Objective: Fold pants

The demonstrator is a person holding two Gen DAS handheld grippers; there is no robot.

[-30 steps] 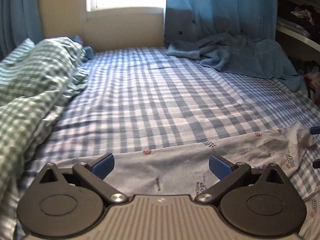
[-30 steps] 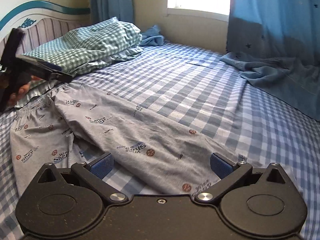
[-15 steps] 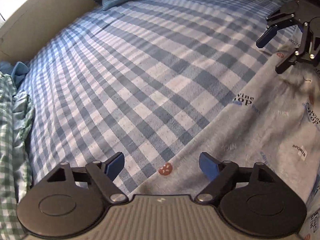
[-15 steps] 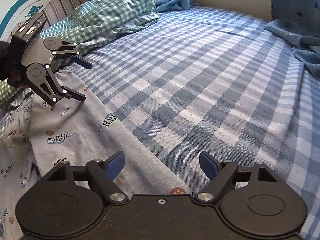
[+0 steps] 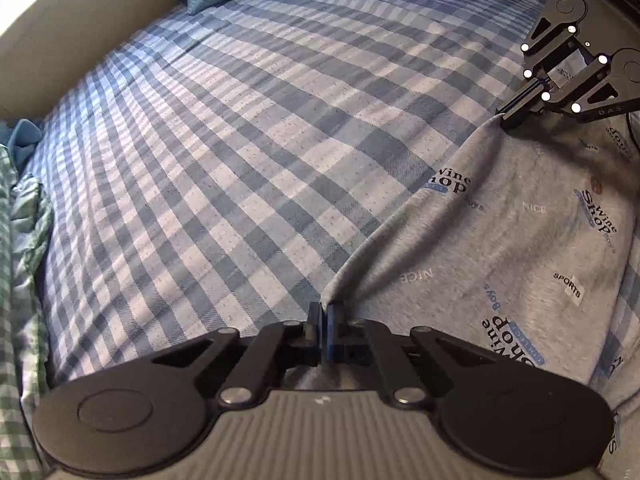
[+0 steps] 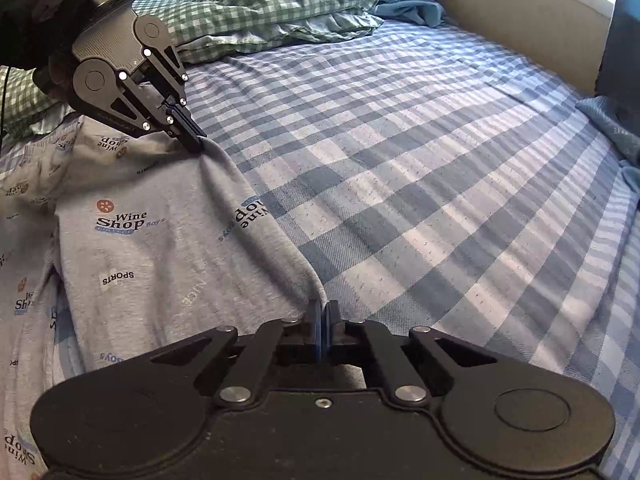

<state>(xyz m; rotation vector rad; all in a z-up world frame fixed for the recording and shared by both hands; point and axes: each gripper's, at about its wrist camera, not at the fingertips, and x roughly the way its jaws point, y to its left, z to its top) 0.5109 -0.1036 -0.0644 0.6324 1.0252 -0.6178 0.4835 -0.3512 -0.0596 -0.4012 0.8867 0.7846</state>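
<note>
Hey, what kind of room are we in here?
Most likely a bedroom: a bed with a blue checked sheet, a green gingham pillow near its head, and grey printed pants spread on it for folding.

The grey printed cotton pants (image 6: pixel 160 248) lie on the blue checked bed sheet (image 6: pixel 420 168), at its near left. The green checked pillow (image 6: pixel 280 4) lies far behind them. The crumpled blue blanket (image 6: pixel 616 132) lies far right.

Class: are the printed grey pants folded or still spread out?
Spread, not folded: the printed grey pants lie in one layer on the checked bedsheet; both grippers pinch one edge.
</note>
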